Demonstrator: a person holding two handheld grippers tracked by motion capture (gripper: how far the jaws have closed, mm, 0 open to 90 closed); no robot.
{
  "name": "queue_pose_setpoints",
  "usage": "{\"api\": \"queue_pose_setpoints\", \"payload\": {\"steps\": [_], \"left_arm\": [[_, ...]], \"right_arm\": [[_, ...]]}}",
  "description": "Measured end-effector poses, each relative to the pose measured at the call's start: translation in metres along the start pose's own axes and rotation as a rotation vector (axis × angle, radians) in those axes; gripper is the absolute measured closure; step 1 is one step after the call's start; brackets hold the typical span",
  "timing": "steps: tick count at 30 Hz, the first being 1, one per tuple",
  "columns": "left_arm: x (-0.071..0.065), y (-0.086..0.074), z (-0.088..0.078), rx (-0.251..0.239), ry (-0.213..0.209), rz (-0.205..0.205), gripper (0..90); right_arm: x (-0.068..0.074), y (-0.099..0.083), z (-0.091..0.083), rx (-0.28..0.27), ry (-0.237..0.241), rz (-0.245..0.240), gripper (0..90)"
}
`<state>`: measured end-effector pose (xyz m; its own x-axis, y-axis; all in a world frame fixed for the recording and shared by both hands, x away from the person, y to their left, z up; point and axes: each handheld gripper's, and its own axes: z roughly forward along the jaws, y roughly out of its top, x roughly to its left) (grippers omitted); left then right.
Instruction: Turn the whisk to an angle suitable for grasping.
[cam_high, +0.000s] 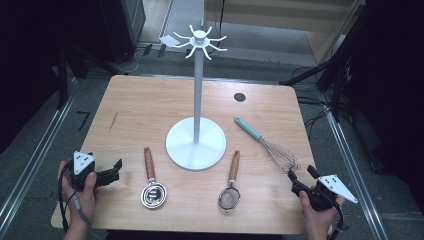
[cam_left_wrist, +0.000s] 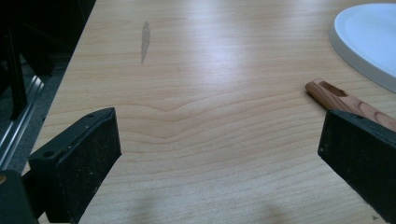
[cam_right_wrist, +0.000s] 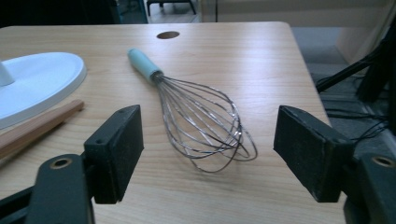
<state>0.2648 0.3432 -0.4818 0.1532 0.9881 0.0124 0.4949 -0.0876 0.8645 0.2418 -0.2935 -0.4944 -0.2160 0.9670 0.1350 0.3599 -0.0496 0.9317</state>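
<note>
1. Whisk (cam_right_wrist: 201, 123) lies on the counter (cam_high: 140, 105) at the right side, its pale blue handle pointing away from the person and its wire head toward the right claw (cam_high: 302, 175).
2. Right claw stands wide open and holds nothing; in the right gripper view the wire head lies just in front of it, between the two jaws, so I judge this tool is the one to be taken.
3. Left claw (cam_high: 116, 170) is also wide open and empty, resting low near the left edge, pointing toward the wooden handle of the scoop (cam_high: 152, 186).
4. Strainer (cam_high: 231, 189) lies right of the white stand (cam_high: 196, 135).
5. Stand has hooks at its top, probably to hang these tools by their handles.
</note>
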Motion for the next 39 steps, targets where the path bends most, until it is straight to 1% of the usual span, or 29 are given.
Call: {"api": "queue_pose_setpoints", "payload": {"steps": [1,2,3,4,5,6,8,9,12,14,15,16,17,18,20,22,23,24,25,26,27,30,32,33,34,35,37,38,39], "left_arm": [[0.000,0.000,0.001,0.006,0.002,0.001,0.0],[0.000,0.000,0.001,0.006,0.002,0.001,0.0],[0.000,0.000,0.002,0.005,0.001,-0.004,0.0],[0.000,0.000,0.002,0.005,0.001,-0.004,0.0],[0.000,0.000,0.002,0.000,-0.007,-0.009,0.0],[0.001,0.000,0.001,0.001,-0.007,-0.014,0.0],[0.001,0.000,0.001,0.002,-0.010,-0.023,0.0],[0.001,0.000,0.001,0.002,-0.010,-0.023,0.0],[0.001,0.000,0.001,0.003,-0.005,-0.026,0.0],[0.001,0.000,0.002,0.004,-0.005,-0.027,0.0],[0.002,0.000,0.001,0.006,-0.007,-0.028,0.0],[0.002,0.000,0.001,0.006,-0.007,-0.028,0.0],[0.002,0.000,0.001,0.004,-0.005,-0.032,0.0],[0.002,-0.001,0.001,0.003,-0.005,-0.034,0.0],[0.002,-0.001,0.001,0.000,-0.010,-0.038,0.0],[0.002,-0.001,0.001,-0.001,-0.010,-0.039,0.0],[0.002,-0.001,0.001,0.000,-0.008,-0.037,0.0],[0.002,-0.001,0.001,0.002,-0.006,-0.037,0.0],[0.002,-0.001,0.001,0.002,-0.006,-0.037,0.0],[0.002,-0.001,0.001,0.004,-0.005,-0.037,0.0],[0.002,-0.001,0.001,0.004,-0.005,-0.038,0.0],[0.002,-0.001,0.001,0.003,-0.005,-0.042,0.0],[0.002,-0.001,0.001,0.000,-0.005,-0.046,0.0],[0.003,-0.001,0.001,0.002,-0.008,-0.046,0.0],[0.003,-0.001,0.001,0.001,-0.008,-0.047,0.0],[0.003,-0.001,0.001,0.005,-0.008,-0.045,0.0],[0.003,-0.001,0.001,0.004,-0.007,-0.046,0.0],[0.003,-0.001,0.001,0.004,-0.007,-0.046,0.0],[0.003,0.000,0.001,0.006,-0.006,-0.045,0.0]], "right_arm": [[0.000,0.001,0.000,0.010,0.018,0.003,31.7],[0.000,0.001,0.000,0.010,0.018,0.003,31.7],[0.001,0.003,0.002,0.051,0.048,-0.032,40.5],[0.001,0.004,0.003,0.062,0.049,-0.041,42.5],[0.001,0.004,0.003,0.062,0.049,-0.041,42.5],[0.002,0.005,0.004,0.069,0.066,-0.040,43.0],[0.006,0.011,0.007,0.098,0.050,-0.075,45.9],[0.006,0.011,0.007,0.098,0.050,-0.075,45.9],[0.013,0.022,0.007,0.112,0.044,-0.143,45.4],[0.014,0.024,0.007,0.118,0.051,-0.149,46.0],[0.016,0.029,0.007,0.141,0.048,-0.176,48.2],[0.016,0.029,0.007,0.141,0.048,-0.176,48.2],[0.015,0.035,0.008,0.221,0.083,-0.170,52.2],[0.015,0.035,0.008,0.221,0.083,-0.170,52.2],[0.015,0.039,0.009,0.272,0.146,-0.144,51.6],[0.016,0.044,0.011,0.302,0.140,-0.161,50.9],[0.017,0.049,0.015,0.329,0.154,-0.175,49.1],[0.017,0.052,0.016,0.338,0.163,-0.173,49.0],[0.018,0.055,0.019,0.355,0.154,-0.170,49.1],[0.018,0.055,0.019,0.355,0.154,-0.170,49.1],[0.021,0.063,0.025,0.365,0.153,-0.169,46.9],[0.024,0.072,0.032,0.383,0.203,-0.170,43.6],[0.025,0.075,0.035,0.399,0.198,-0.181,43.4],[0.028,0.082,0.041,0.406,0.219,-0.210,43.0],[0.028,0.082,0.041,0.406,0.219,-0.210,43.0],[0.030,0.088,0.046,0.411,0.219,-0.242,45.9],[0.032,0.093,0.052,0.433,0.228,-0.272,45.9],[0.032,0.093,0.052,0.433,0.228,-0.272,45.9],[0.033,0.096,0.056,0.449,0.232,-0.294,46.5]]}}
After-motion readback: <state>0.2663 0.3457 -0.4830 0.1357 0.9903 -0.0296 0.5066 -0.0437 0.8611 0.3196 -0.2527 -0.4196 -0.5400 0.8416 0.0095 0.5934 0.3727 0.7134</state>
